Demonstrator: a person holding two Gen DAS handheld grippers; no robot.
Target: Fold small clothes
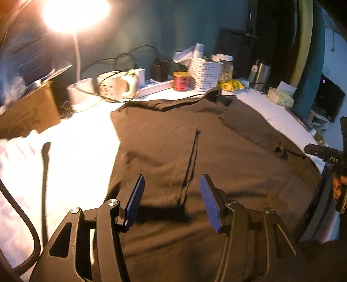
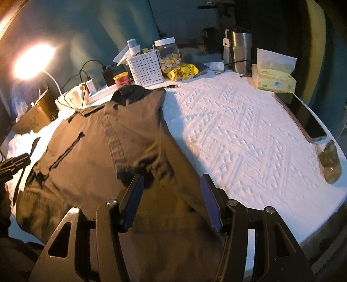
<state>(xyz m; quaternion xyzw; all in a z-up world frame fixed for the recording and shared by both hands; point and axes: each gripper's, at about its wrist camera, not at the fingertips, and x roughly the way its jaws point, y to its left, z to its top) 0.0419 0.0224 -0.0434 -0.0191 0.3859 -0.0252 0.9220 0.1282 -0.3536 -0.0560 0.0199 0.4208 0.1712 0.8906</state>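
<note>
A dark brown shirt (image 1: pixel 184 141) lies spread flat on the white textured table cover (image 1: pixel 82 134), collar toward the far clutter. Its right side is folded inward along the length. My left gripper (image 1: pixel 171 201) is open and empty, above the shirt's near part. My right gripper (image 2: pixel 171 201) is open and empty, above the shirt's (image 2: pixel 112 147) near right edge. The right gripper also shows at the right edge of the left wrist view (image 1: pixel 325 154). The left gripper shows at the left edge of the right wrist view (image 2: pixel 13 164).
Clutter lines the far edge: a lit lamp (image 1: pixel 76 13), mugs (image 1: pixel 117 84), a power strip (image 1: pixel 156 84), a red tin (image 1: pixel 181 80), a white basket (image 2: pixel 145 67), a jar (image 2: pixel 168 55), a steel tumbler (image 2: pixel 240 51), a tissue box (image 2: pixel 274 76). A phone (image 2: pixel 303 117) lies at the right edge. A cardboard box (image 1: pixel 28 108) stands left.
</note>
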